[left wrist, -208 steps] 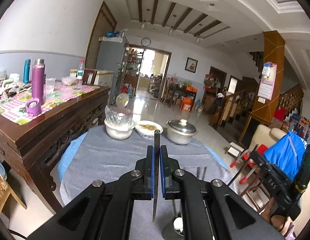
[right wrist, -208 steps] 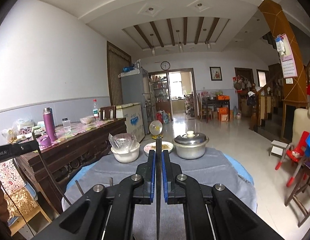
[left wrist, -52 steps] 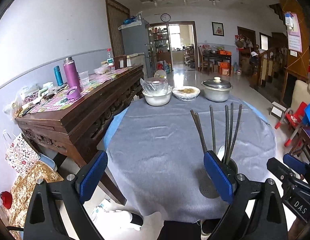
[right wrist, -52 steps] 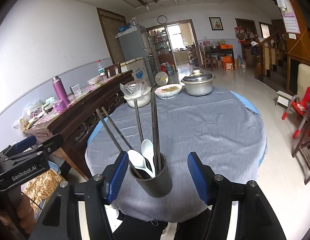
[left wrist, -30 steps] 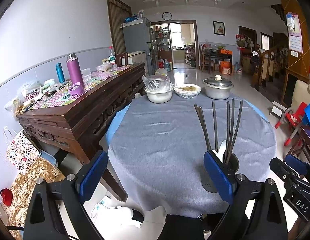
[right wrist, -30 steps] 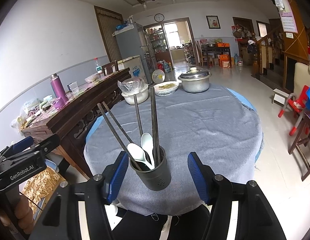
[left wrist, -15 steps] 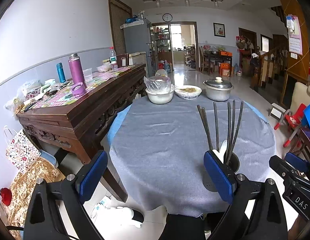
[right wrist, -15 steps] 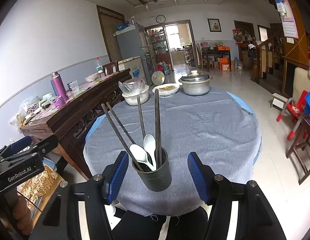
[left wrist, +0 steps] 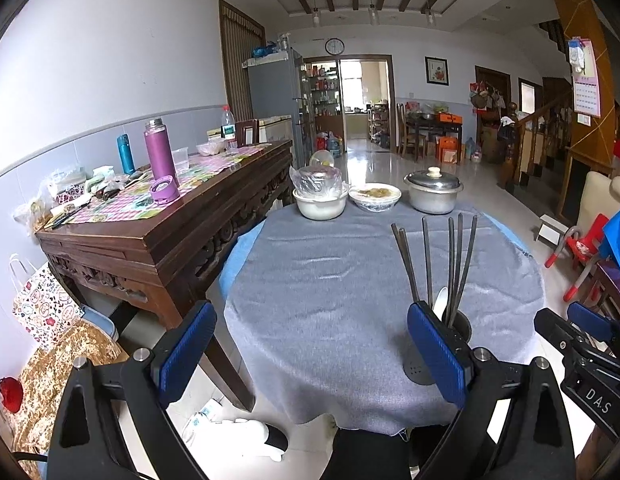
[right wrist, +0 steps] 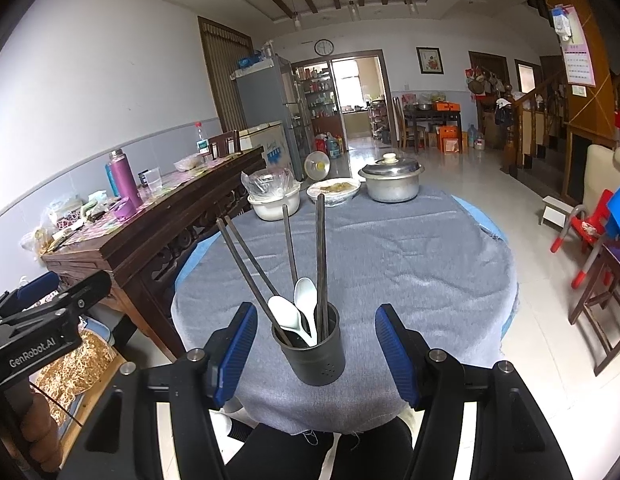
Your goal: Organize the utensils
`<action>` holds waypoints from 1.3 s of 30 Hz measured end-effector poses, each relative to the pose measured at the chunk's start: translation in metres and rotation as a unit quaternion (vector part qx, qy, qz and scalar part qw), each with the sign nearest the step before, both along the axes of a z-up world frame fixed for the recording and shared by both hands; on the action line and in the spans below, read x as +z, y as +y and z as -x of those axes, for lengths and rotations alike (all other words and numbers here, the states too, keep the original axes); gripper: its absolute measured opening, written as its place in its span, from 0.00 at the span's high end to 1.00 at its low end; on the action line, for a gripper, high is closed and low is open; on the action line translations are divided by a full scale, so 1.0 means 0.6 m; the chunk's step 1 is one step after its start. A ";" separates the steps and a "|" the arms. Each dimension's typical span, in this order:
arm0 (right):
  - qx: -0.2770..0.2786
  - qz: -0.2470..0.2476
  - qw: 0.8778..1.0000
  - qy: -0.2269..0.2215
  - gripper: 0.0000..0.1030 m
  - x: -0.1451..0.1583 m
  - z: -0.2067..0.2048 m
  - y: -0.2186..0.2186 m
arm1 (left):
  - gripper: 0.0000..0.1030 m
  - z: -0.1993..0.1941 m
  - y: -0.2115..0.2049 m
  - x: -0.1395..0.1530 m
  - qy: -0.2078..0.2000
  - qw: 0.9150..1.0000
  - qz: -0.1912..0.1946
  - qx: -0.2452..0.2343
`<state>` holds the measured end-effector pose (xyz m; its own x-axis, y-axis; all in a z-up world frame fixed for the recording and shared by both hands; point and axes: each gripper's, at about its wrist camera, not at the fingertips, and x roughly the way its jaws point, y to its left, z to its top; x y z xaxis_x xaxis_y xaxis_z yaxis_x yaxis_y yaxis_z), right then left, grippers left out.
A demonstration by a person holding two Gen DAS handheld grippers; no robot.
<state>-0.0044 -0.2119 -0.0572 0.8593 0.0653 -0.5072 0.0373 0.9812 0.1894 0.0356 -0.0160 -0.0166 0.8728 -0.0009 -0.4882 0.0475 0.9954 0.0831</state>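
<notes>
The dark holder (right wrist: 313, 350) stands upright near the near edge of the bench (right wrist: 410, 264), straight ahead of and between the fingers of the right tongs (right wrist: 312, 354), which gape wide and hold nothing; its chopsticks (right wrist: 320, 256) and white spoons (right wrist: 295, 316) point up and lean away. The left tongs (left wrist: 310, 352), equally wide and empty, have the holder off to their right, half hidden behind the right finger (left wrist: 436, 354), so the right hand is nearer; only the right view shows the holder whole and both spoons.
</notes>
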 end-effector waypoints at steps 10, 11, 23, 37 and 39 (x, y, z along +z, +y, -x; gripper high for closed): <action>0.001 0.000 1.000 -0.016 0.37 0.017 0.025 -0.001 | 0.06 0.025 0.001 0.019 -0.018 1.000 0.000 0.001; 0.002 0.000 1.000 -0.017 0.37 0.018 0.025 -0.001 | 0.06 0.027 0.000 0.020 -0.019 1.000 0.000 0.000; 0.001 -0.009 1.000 -0.018 0.37 0.022 0.013 -0.010 | 0.06 0.013 -0.011 0.030 -0.020 1.000 -0.003 0.002; 0.007 -0.001 1.000 -0.008 0.37 0.021 -0.002 -0.005 | 0.06 -0.009 -0.013 0.025 -0.011 1.000 0.002 0.002; 0.009 0.001 1.000 -0.007 0.37 0.020 -0.003 -0.002 | 0.06 -0.010 -0.010 0.023 -0.009 1.000 0.004 0.004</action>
<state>-0.0025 -0.2132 -0.0453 0.8652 0.0793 -0.4952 0.0174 0.9821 0.1877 0.0415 -0.0217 -0.0026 0.8815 0.0033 -0.4722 0.0375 0.9963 0.0769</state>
